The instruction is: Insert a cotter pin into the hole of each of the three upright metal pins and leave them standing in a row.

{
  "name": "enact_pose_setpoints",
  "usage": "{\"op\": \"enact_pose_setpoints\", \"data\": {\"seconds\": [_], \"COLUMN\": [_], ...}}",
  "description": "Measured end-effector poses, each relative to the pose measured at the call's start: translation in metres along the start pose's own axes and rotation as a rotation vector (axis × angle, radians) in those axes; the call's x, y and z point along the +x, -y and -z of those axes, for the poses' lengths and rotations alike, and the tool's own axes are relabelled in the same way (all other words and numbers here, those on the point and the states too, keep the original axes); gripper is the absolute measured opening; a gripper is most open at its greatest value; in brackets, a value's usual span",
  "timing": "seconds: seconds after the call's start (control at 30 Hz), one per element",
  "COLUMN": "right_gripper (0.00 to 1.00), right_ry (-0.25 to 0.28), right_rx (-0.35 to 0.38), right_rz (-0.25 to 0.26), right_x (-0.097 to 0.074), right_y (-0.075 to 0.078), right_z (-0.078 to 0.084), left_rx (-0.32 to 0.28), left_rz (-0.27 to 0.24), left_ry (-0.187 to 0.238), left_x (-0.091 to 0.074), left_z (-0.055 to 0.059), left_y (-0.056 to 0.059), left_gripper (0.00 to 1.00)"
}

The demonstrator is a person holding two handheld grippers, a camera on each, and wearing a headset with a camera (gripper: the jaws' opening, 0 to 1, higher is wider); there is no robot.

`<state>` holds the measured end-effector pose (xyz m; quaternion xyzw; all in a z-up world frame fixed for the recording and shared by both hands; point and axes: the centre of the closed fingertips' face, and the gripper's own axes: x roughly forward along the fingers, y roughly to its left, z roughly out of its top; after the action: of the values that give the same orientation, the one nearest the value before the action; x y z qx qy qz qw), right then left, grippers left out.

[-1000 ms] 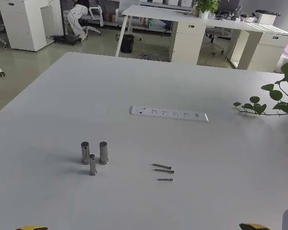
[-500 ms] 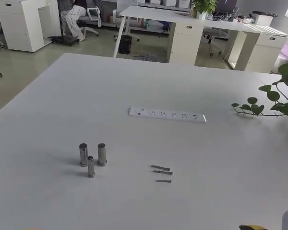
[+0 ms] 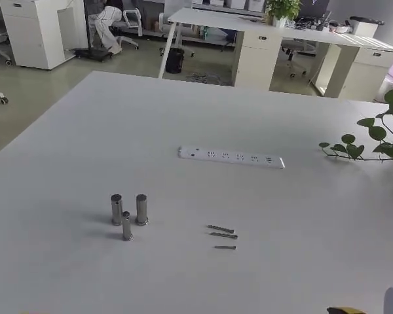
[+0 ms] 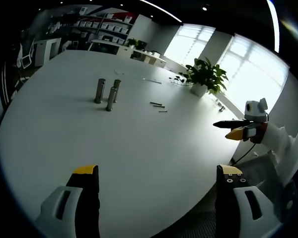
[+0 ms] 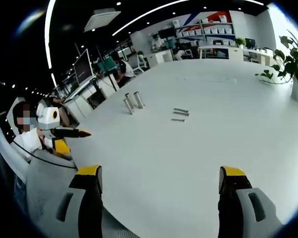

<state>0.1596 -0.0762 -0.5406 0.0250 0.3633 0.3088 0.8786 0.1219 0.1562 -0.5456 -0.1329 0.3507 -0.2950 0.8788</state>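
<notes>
Your jaws stand wide apart and empty on both the left gripper and the right gripper, poised by the table's near edge. The three metal pins stand clustered upright toward its left edge. The three cotter pins lie loose near them, toward the middle.

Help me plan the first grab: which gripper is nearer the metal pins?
Left, probably. The left gripper is at the near table edge with the metal pins ahead, slightly left; from the right gripper, farther right, they stand beyond the cotter pins.
</notes>
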Motion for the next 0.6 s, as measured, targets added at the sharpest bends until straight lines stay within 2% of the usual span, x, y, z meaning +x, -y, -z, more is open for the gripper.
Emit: {"op": "enact_pose_setpoints", "data": {"seconds": [0.23, 0.3, 0.6], "right_gripper": [0.96, 0.96, 0.96], "right_ry": [0.004, 0.005, -0.003], "right_rx": [0.005, 0.003, 0.004], "right_rz": [-0.004, -0.001, -0.003], "right_x": [-0.001, -0.002, -0.001], "right_y": [-0.001, -0.001, 0.001], "right_z": [0.001, 0.001, 0.002], "left_rx": [0.007, -0.021, -0.022], "left_rz": [-0.008, -0.016, -0.045], "left_ry": [0.006, 0.031, 0.04], "left_x": [-0.002, -0.004, -0.012], "left_z": [-0.003, -0.006, -0.008], "left_y": [-0.001, -0.004, -0.015], "left_gripper": [0.97, 0.99, 0.97]}}
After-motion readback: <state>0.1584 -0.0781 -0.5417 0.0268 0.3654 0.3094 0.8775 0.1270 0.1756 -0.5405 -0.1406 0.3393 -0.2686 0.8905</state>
